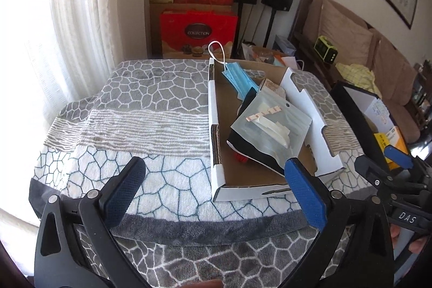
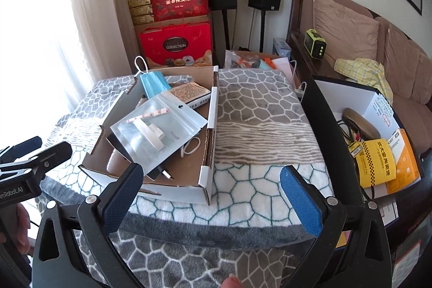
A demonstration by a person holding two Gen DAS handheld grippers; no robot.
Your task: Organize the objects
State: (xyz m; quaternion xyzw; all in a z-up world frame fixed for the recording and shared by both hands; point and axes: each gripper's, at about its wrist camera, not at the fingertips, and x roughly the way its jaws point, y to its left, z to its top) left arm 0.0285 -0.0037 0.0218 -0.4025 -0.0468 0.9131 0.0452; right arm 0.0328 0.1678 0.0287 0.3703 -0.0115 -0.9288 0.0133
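Grippers (image 1: pixel 216 180) (image 2: pixel 213 186) apart, seemingly empty.

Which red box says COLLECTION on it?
The lower red gift box, standing on the floor behind the table. The upper red bag shows only Chinese writing.

The zip bag (image 2: pixel 159 126) covers most of a black item (image 1: pixel 256 153); the charger plug (image 2: pixel 165 173) and red piece (image 1: pixel 241 158) barely peek out
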